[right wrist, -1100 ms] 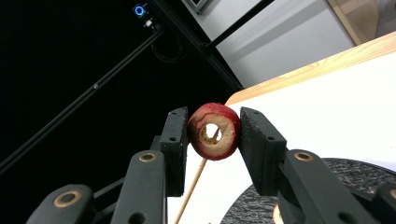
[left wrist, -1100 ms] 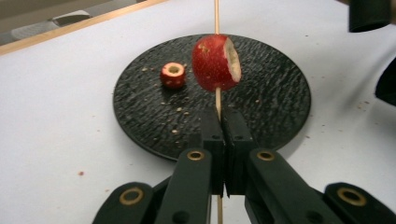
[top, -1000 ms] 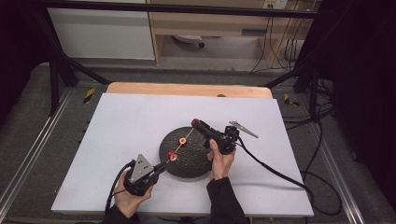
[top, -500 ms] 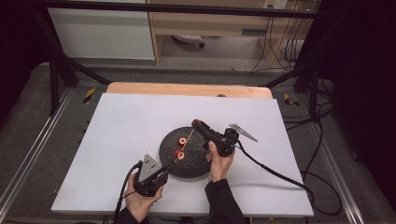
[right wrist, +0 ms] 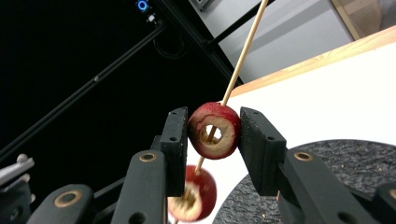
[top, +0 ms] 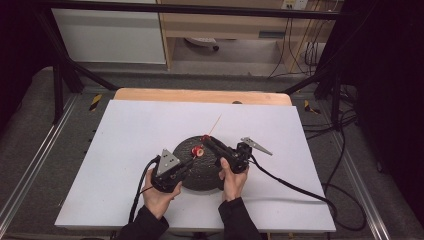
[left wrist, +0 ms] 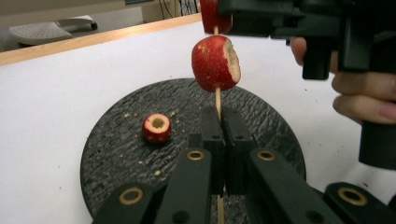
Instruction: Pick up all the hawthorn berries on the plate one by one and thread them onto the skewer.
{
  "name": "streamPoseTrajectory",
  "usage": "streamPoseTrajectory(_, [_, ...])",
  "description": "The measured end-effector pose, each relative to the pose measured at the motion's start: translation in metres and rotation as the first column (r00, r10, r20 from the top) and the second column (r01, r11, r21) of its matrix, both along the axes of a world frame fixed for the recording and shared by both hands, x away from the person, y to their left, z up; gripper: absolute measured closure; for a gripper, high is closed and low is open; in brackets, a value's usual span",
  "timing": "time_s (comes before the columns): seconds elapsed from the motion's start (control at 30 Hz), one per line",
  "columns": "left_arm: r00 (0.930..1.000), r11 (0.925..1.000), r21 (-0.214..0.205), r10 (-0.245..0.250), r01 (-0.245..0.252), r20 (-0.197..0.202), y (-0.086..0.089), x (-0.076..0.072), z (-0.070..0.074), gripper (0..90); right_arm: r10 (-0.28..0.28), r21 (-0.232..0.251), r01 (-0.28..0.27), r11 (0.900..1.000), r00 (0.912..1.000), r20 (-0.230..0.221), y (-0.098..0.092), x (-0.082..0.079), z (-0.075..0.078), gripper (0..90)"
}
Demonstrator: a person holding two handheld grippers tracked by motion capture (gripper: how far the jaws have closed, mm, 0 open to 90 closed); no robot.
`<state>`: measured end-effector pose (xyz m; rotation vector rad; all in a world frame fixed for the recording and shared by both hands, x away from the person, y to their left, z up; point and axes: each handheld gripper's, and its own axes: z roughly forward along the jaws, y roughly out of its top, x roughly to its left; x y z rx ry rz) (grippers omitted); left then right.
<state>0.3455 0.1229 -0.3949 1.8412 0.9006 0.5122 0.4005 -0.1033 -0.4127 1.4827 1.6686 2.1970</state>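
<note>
My left gripper point(left wrist: 218, 140) is shut on the lower end of a thin wooden skewer point(left wrist: 217, 100), over the near side of a round black slate plate point(left wrist: 112, 154). A red hollowed fruit piece point(left wrist: 215, 63) is threaded on the skewer. Higher up, my right gripper point(right wrist: 214, 133) is shut on a second red fruit ring point(right wrist: 215, 129), with the skewer point(right wrist: 243, 49) passing through its hole and sticking out beyond. A third fruit piece point(left wrist: 156, 127) lies on the plate. In the high view the left gripper point(top: 191, 161) and right gripper point(top: 206, 140) meet over the plate point(top: 200, 175).
The plate sits on a white table sheet point(top: 130, 135) with bare room all round it. A wooden table edge point(top: 200, 95) runs along the back. Cables point(top: 290, 185) trail from both grippers toward the near side. Crumbs dot the plate.
My left hand has moved right and forward toward the plate, pushing the skewer farther up through the fruit ring held by the right gripper. The right hand has stayed put.
</note>
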Motion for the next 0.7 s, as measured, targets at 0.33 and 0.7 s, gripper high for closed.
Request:
streamPoseTrajectory(0.33, [0.9997, 0.9996, 0.012, -0.026, 0.026, -0.005, 0.003, 0.003, -0.002, 88.2, 0.026, -0.032, -0.026, 0.9991, 0.9996, -0.009, 0.002, -0.004, -0.003, 63.2])
streamPoseTrajectory(0.7, [0.9981, 0.9987, -0.012, -0.049, 0.049, -0.037, 0.040, -0.001, -0.005, 88.2, 0.065, -0.199, -0.066, 0.9778, 0.9978, -0.010, -0.016, -0.002, 0.011, 27.4])
